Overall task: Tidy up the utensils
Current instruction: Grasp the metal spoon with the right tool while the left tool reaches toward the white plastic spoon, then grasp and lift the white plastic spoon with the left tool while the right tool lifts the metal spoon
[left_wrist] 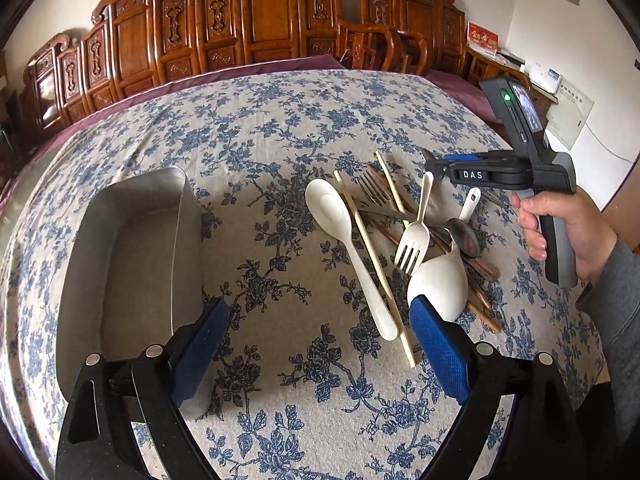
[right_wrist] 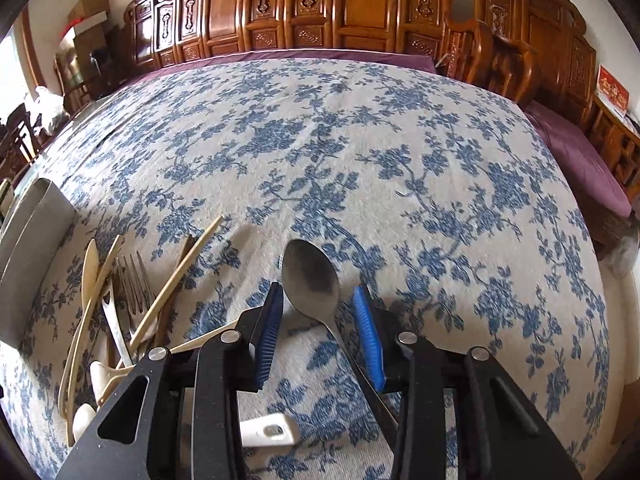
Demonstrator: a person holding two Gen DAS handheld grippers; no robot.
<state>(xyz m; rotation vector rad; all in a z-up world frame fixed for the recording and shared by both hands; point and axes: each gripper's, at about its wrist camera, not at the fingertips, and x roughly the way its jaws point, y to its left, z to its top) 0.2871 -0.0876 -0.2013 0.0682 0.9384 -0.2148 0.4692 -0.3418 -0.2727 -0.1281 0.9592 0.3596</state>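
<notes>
The right wrist view alone shows the right gripper (right_wrist: 318, 320) close up: a steel spoon (right_wrist: 310, 276) lies between its blue pads (right_wrist: 269, 332), which stand apart and do not press it. The left wrist view alone shows the left gripper (left_wrist: 320, 344), jaws wide with nothing between them, above the floral cloth (left_wrist: 280, 128). Beyond it, white spoons (left_wrist: 332, 208), a white fork (left_wrist: 414, 244), chopsticks (left_wrist: 372, 256) and a metal fork (left_wrist: 374, 188) lie heaped. The metal tray (left_wrist: 132, 248) to the left holds nothing. Carved wooden panels (left_wrist: 260, 12) stand behind.

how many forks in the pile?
2. A white plastic fork on top mid-pile, and a metal fork behind it, toward the far side. More may be hidden under the heap.
</notes>
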